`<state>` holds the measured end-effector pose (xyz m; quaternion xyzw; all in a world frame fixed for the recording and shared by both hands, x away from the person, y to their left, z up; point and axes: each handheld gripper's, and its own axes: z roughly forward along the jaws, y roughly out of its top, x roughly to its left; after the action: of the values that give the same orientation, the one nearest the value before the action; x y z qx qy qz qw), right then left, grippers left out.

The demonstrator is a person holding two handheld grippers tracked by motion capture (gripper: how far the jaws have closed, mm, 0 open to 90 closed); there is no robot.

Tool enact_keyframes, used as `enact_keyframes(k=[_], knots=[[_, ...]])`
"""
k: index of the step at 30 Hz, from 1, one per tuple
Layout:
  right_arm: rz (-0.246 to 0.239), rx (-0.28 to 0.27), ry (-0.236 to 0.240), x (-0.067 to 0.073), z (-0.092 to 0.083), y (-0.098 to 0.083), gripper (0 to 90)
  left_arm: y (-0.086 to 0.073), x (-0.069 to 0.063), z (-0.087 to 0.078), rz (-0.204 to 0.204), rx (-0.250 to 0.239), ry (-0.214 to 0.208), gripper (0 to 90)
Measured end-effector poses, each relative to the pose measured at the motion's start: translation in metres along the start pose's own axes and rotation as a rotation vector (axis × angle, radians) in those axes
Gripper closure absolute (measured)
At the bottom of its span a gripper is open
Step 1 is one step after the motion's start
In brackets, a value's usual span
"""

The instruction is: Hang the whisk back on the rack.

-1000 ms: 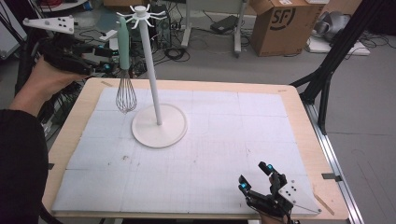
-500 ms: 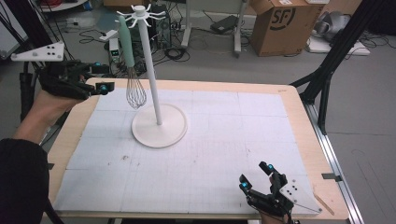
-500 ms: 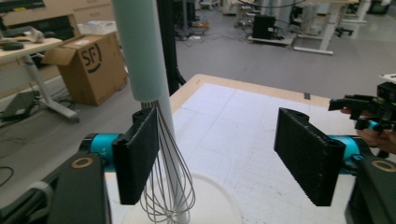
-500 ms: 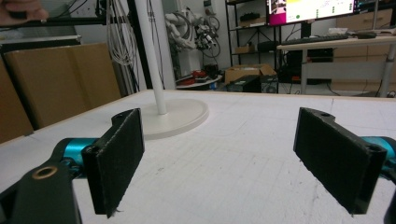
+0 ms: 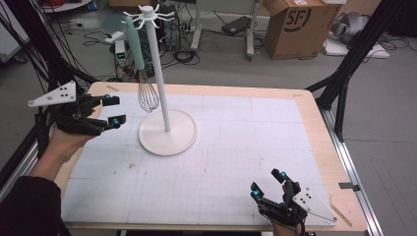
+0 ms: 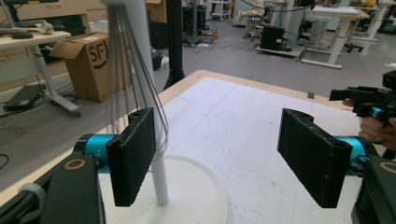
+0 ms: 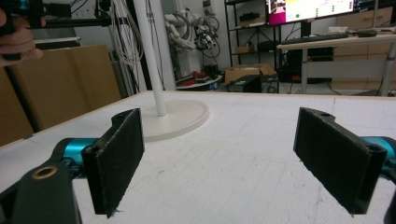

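**Whisk left hanging, left gripper pulling away**

Fingers [image 6: 133,156] of the left gripper [image 5: 112,110] are standing spread with nothing between them; they have just been opening, and the whisk [image 5: 142,69] they were clamped on a second ago is now hanging free. It is dangling from a hook at the crown of the white stand [image 5: 158,78], mint handle up, wire head down, above and beyond the left fingertips and well apart from them. In the left gripper view the wires [image 6: 135,79] are showing just past the left-hand pad, beside the pole, untouched.

Compared with a second ago, the left hand is sitting lower and farther out from the stand, near the table [image 5: 314,128] edge, so the hanging looks done and the hand is clearing off.

Over at the near corner, the right gripper [image 5: 268,184] is resting with its pads [image 7: 116,158] released and empty, the stand's round base [image 7: 180,116] lying ahead of them on the white mat.

I would judge the placing finished, provided the whisk is settling on its hook.
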<state>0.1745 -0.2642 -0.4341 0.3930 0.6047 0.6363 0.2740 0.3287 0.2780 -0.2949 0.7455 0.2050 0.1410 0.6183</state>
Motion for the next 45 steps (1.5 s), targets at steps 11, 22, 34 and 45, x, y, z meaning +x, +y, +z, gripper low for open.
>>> enact_keyframes(k=[11,22,34,45], knots=[[0.001,0.006,0.007,0.001,0.002,0.000,15.1,-0.057,-0.022,0.009,-0.032,-0.024,0.028,28.8],[0.016,-0.007,-0.017,-0.006,0.000,0.000,15.0,-0.087,-0.054,0.014,-0.022,-0.064,0.052,28.8],[0.021,-0.023,-0.016,-0.007,-0.002,0.002,15.1,-0.107,-0.084,0.014,-0.003,-0.124,0.157,29.0],[0.017,-0.024,-0.021,-0.006,-0.003,0.002,15.1,-0.122,-0.100,0.016,0.000,-0.148,0.186,27.1]])
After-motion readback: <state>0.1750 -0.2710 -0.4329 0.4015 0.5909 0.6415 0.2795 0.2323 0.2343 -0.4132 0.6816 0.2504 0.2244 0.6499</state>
